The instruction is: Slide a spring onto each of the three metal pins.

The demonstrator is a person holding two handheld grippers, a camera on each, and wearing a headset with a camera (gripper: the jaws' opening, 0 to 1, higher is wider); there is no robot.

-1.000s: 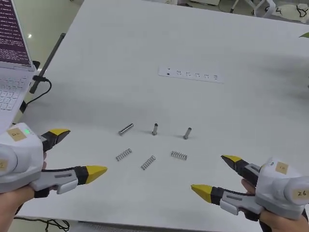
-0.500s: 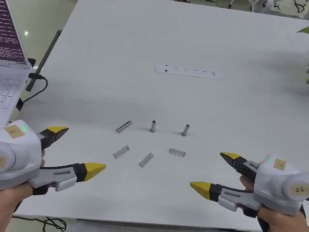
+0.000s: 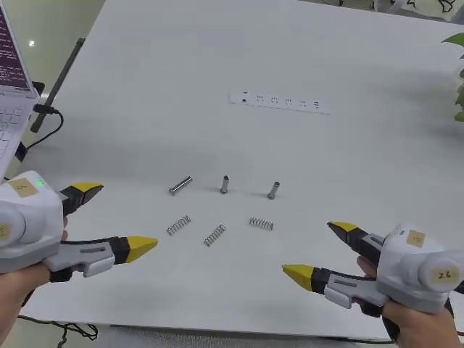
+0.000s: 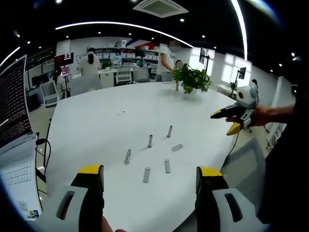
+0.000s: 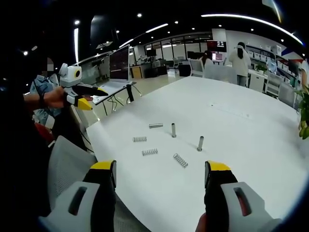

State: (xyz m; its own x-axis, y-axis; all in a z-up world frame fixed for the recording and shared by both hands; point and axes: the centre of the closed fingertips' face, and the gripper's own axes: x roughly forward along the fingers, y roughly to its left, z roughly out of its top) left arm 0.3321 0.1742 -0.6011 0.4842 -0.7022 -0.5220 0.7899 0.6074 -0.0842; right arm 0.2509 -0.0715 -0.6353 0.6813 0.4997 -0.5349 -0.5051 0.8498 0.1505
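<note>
**Pins and springs loose on the table, both grippers spread wide**

Three short, smooth steel pins form a row on the near side of the white power strip [image 3: 279, 103]. The left pin [image 3: 180, 185] lies on its side, while the middle pin [image 3: 225, 184] and the right pin [image 3: 273, 190] stand upright. Just nearer than the pins, three thin coiled-wire springs lie flat on the matte white table [image 3: 145, 87], each apart from the pins: the left spring [image 3: 178, 225], the middle spring [image 3: 214, 235] and the right spring [image 3: 261, 223]. Nearest of all from the strip, the left gripper [image 3: 116, 217] and the right gripper [image 3: 319, 251] hover with their pointed, yellow-tipped jaws wide apart, holding nothing.
</note>
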